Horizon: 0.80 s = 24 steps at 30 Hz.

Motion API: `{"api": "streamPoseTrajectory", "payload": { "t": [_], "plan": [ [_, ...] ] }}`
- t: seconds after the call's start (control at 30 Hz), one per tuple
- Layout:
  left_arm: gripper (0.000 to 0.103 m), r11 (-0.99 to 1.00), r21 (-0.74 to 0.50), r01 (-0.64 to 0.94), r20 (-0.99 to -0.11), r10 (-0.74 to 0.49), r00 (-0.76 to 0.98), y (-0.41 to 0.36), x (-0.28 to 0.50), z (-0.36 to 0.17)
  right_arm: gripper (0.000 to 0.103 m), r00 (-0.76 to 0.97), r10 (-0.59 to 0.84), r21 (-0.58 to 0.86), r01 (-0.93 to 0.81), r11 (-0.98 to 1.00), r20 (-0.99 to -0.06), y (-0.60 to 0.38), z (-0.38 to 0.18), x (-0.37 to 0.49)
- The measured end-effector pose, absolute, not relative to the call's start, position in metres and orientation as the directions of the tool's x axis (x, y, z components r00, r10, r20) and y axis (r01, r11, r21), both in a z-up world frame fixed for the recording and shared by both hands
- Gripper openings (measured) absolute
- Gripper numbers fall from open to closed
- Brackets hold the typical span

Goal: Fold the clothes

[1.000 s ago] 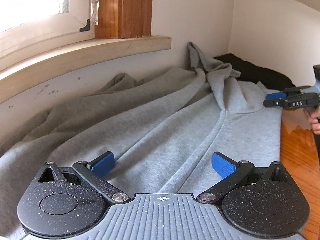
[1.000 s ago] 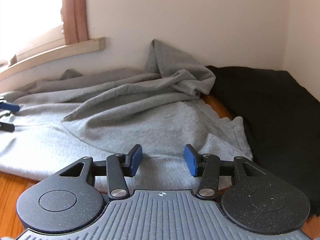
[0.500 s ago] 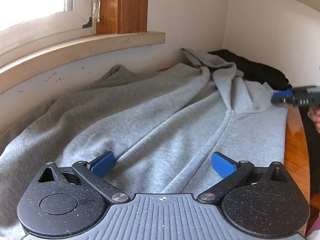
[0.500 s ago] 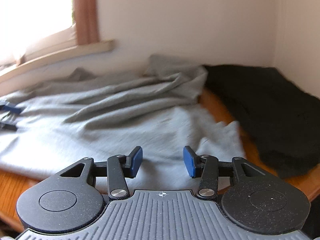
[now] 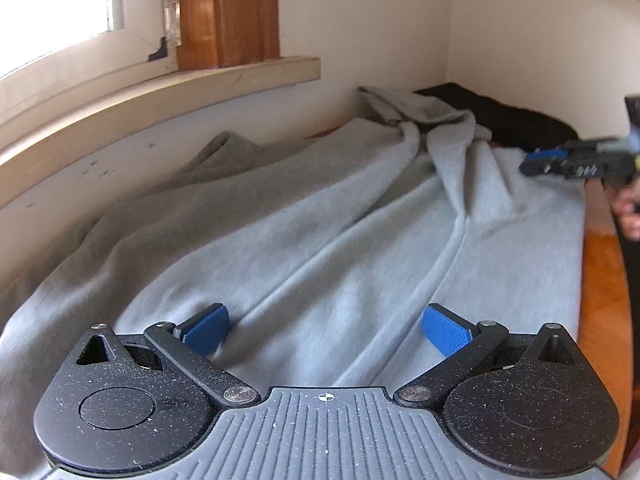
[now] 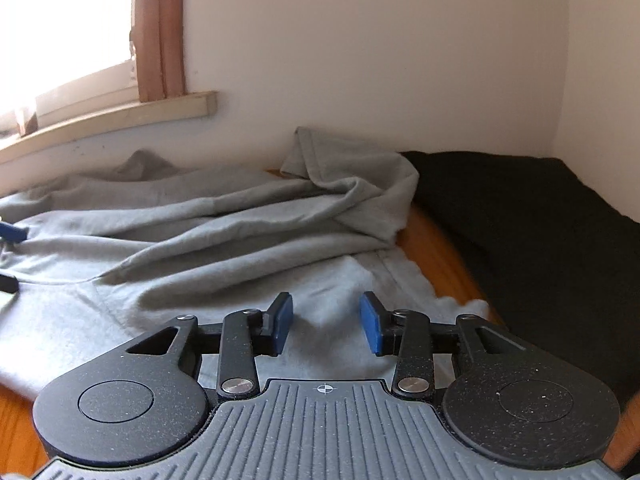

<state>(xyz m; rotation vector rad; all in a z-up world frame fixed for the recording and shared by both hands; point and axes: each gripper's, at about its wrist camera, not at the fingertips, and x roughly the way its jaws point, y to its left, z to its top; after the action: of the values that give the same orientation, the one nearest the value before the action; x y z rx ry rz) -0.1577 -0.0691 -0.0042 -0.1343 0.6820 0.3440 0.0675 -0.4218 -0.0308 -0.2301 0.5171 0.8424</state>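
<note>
A grey sweatshirt (image 5: 320, 220) lies spread over the wooden table, its far sleeve bunched against the wall (image 6: 344, 184). My left gripper (image 5: 325, 328) hovers low over the near part of it, open wide, both blue pads clear of the cloth. My right gripper (image 6: 326, 320) is over the garment's right-hand edge near a corner. Its jaws are closing, with grey cloth lying under the gap and neither pad pressing on it. The left wrist view shows the right gripper (image 5: 560, 162) at the far right edge. The left fingertips (image 6: 12, 232) show at the right wrist view's left edge.
A black garment (image 6: 520, 220) fills the table's far right corner beside the walls. Bare wood table (image 6: 440, 248) shows between the two garments and along the near edge (image 5: 600, 280). A window sill (image 5: 160, 92) juts over the back. A hand (image 5: 630, 216) holds the right gripper.
The right gripper's jaws have narrowed a little. Both views shifted and came back to nearly the same place. The sweatshirt lies as before, and the left jaws are unchanged.
</note>
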Motion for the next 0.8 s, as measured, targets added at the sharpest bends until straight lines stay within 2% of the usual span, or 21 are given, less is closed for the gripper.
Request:
{"api": "streamPoseTrajectory", "payload": {
  "t": [0.03, 0.07, 0.2, 0.27, 0.3, 0.33, 0.5, 0.53, 0.7, 0.77, 0.8],
  "plan": [
    [0.103, 0.938, -0.023, -0.347, -0.634, 0.255, 0.730, -0.069, -0.147, 0.000, 0.041, 0.546, 0.654, 0.006, -0.765, 0.644, -0.524, -0.419, -0.032, 0.070],
    [0.103, 0.941, -0.032, -0.337, -0.629, 0.243, 0.738, -0.069, -0.133, 0.006, 0.047, 0.540, 0.657, 0.010, -0.769, 0.640, -0.526, -0.418, -0.034, 0.072],
    [0.097, 0.953, -0.067, -0.297, -0.607, 0.197, 0.770, -0.071, -0.077, 0.026, 0.048, 0.513, 0.670, 0.029, -0.782, 0.622, -0.537, -0.417, -0.039, 0.078],
    [0.089, 0.957, -0.079, -0.278, -0.597, 0.178, 0.782, -0.072, -0.041, 0.034, 0.048, 0.519, 0.666, 0.013, -0.783, 0.622, -0.536, -0.416, -0.039, 0.075],
    [0.079, 0.958, -0.087, -0.272, -0.591, 0.170, 0.788, -0.072, -0.022, 0.037, 0.048, 0.524, 0.663, 0.006, -0.782, 0.623, -0.535, -0.415, -0.039, 0.073],
    [0.074, 0.958, -0.099, -0.270, -0.586, 0.163, 0.793, -0.071, -0.004, 0.039, 0.048, 0.528, 0.661, 0.000, -0.781, 0.624, -0.534, -0.414, -0.039, 0.072],
    [0.076, 0.952, -0.138, -0.273, -0.592, 0.142, 0.794, -0.062, 0.084, 0.039, 0.049, 0.515, 0.669, 0.019, -0.785, 0.620, -0.535, -0.415, -0.038, 0.075],
    [0.079, 0.951, -0.134, -0.278, -0.601, 0.145, 0.786, -0.060, 0.101, 0.038, 0.049, 0.513, 0.671, 0.024, -0.785, 0.619, -0.535, -0.416, -0.038, 0.076],
    [0.079, 0.935, -0.136, -0.326, -0.652, 0.163, 0.740, -0.050, 0.162, 0.021, 0.049, 0.517, 0.670, 0.014, -0.786, 0.618, -0.533, -0.415, -0.038, 0.076],
    [0.077, 0.932, -0.117, -0.344, -0.663, 0.184, 0.726, -0.049, 0.174, 0.015, 0.049, 0.513, 0.673, 0.021, -0.787, 0.616, -0.533, -0.415, -0.037, 0.077],
    [0.071, 0.931, -0.095, -0.353, -0.660, 0.207, 0.723, -0.050, 0.178, 0.013, 0.049, 0.511, 0.675, 0.026, -0.787, 0.616, -0.532, -0.416, -0.037, 0.078]
  ]
}}
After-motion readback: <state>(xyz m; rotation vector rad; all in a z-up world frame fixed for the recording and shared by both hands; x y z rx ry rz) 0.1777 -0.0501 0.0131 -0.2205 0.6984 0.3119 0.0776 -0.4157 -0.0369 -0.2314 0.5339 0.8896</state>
